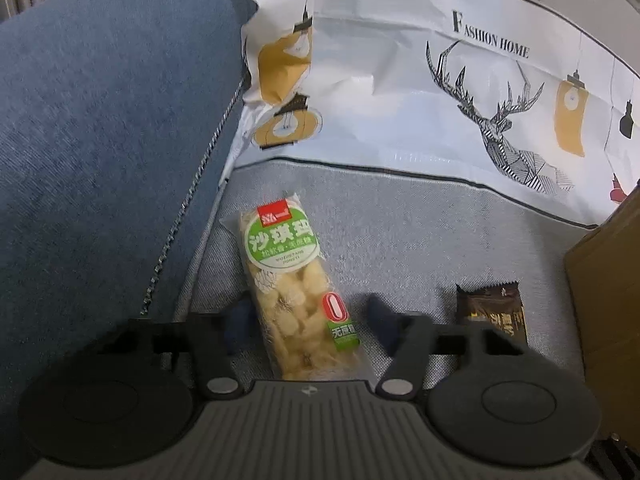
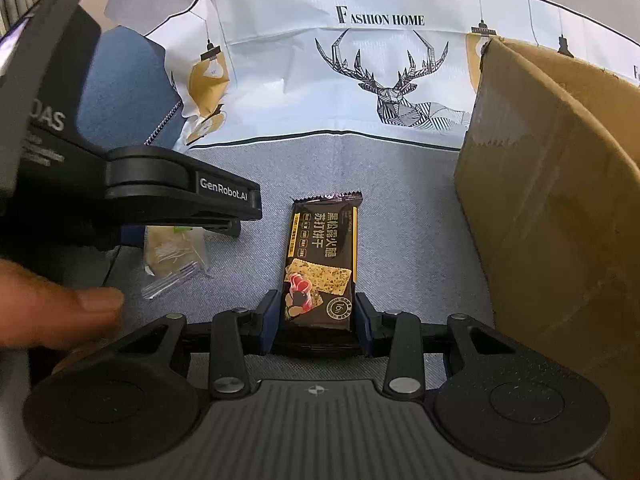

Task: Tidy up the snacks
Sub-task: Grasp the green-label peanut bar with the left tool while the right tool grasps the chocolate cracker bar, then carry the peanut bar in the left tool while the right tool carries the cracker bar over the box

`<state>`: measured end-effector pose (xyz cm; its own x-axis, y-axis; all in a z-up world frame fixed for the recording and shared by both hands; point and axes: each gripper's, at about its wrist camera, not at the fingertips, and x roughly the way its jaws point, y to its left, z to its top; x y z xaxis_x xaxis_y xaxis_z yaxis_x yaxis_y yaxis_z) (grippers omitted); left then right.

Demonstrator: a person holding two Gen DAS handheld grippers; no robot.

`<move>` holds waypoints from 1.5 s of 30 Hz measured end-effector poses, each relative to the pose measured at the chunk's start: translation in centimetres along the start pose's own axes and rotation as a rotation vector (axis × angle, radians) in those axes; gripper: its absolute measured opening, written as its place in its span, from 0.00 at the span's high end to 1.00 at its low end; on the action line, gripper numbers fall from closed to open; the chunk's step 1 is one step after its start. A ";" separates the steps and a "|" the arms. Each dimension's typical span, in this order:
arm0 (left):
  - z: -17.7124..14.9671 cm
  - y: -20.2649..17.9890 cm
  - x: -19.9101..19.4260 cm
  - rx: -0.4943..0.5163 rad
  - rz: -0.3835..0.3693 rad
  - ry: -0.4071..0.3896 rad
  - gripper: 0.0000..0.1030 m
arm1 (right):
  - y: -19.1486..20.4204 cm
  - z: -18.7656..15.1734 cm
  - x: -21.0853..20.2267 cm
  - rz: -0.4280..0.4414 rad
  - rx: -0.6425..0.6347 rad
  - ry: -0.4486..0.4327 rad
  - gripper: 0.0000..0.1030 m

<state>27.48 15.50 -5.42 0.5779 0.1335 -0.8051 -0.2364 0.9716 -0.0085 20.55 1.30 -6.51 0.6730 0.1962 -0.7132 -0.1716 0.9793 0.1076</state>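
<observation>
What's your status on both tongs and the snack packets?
Right tongs clamped on black cracker packet. Left tongs open, straddling clear green-labelled pastry packet. Brown cardboard box close right, nothing blocking.

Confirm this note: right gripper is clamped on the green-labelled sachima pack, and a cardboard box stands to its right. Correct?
Not quite. In the right wrist view the right gripper is clamped on the black soda cracker packet, not the sachima pack, which lies between the left gripper's fingers. The cardboard box does stand to its right.
</observation>
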 end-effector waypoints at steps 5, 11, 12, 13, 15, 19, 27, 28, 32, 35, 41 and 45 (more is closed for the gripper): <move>-0.7 0.0 -1.5 -0.003 -0.017 0.011 0.61 | -0.5 -0.5 -1.3 0.023 -0.017 -0.010 0.60; -2.9 0.4 -4.6 0.023 -0.017 0.029 0.62 | -0.9 -2.0 -4.5 0.074 -0.042 -0.011 0.60; -3.4 0.6 -5.4 0.022 -0.022 0.030 0.62 | -0.9 -2.3 -5.2 0.086 -0.051 -0.011 0.60; -3.9 0.7 -6.3 0.022 -0.029 0.030 0.62 | -0.9 -2.6 -5.8 0.099 -0.060 -0.008 0.60; -5.0 0.9 -8.1 0.032 -0.044 0.027 0.62 | -0.9 -3.3 -7.0 0.121 -0.078 -0.002 0.60; -7.8 0.8 -11.6 0.076 -0.078 0.022 0.62 | -1.7 -4.6 -9.0 0.152 -0.080 0.019 0.60; -10.3 1.9 -15.2 0.047 -0.196 0.006 0.62 | -3.3 -7.7 -12.3 0.194 -0.126 0.044 0.61; -10.5 1.8 -15.3 0.054 -0.213 0.015 0.62 | -3.3 -7.9 -12.7 0.201 -0.124 0.051 0.61; -11.3 0.7 -15.1 0.103 -0.247 0.072 0.62 | -3.4 -8.5 -13.5 0.226 -0.121 0.074 0.61; -12.1 -0.5 -14.1 0.162 -0.240 0.146 0.61 | -3.2 -9.6 -13.8 0.226 -0.170 0.074 0.61; -12.8 -1.3 -12.4 0.209 -0.201 0.215 0.53 | -3.8 -10.5 -12.5 0.211 -0.162 0.126 0.59; -12.7 -1.6 -11.8 0.204 -0.213 0.224 0.46 | -3.9 -10.3 -11.8 0.212 -0.125 0.135 0.56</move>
<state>11.06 9.91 -3.42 0.4063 -0.0998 -0.9083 0.0445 0.9950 -0.0894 5.85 -5.31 -5.60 0.5122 0.3793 -0.7706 -0.3910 0.9018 0.1840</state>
